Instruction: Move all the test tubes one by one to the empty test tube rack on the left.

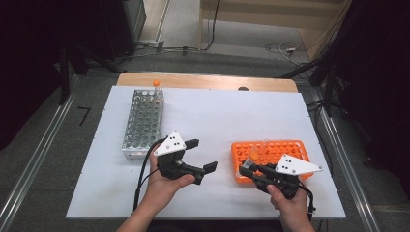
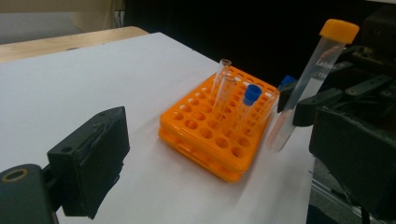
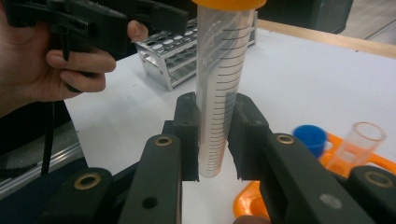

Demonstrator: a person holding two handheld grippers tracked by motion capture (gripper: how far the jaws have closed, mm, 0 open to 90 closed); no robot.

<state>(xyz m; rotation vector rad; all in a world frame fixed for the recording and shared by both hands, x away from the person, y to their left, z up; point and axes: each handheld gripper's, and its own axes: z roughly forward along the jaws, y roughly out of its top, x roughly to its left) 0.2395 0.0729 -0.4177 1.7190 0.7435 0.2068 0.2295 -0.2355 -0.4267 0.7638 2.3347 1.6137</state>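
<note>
The orange-capped tube (image 3: pixel 219 88) stands upright between the jaws of the right gripper (image 3: pixel 212 140), just off the near-left corner of the orange rack (image 2: pixel 210 135); clear, thin-walled plastic, it looks light, stiff and slick, so the grip low on the graduated barrel is the sound one, though it could slide under a loose squeeze; its cap is cut off in the right gripper view; the left gripper (image 1: pixel 196 157) stands wide open and empty, between the orange rack and the metal rack (image 1: pixel 142 121).
</note>
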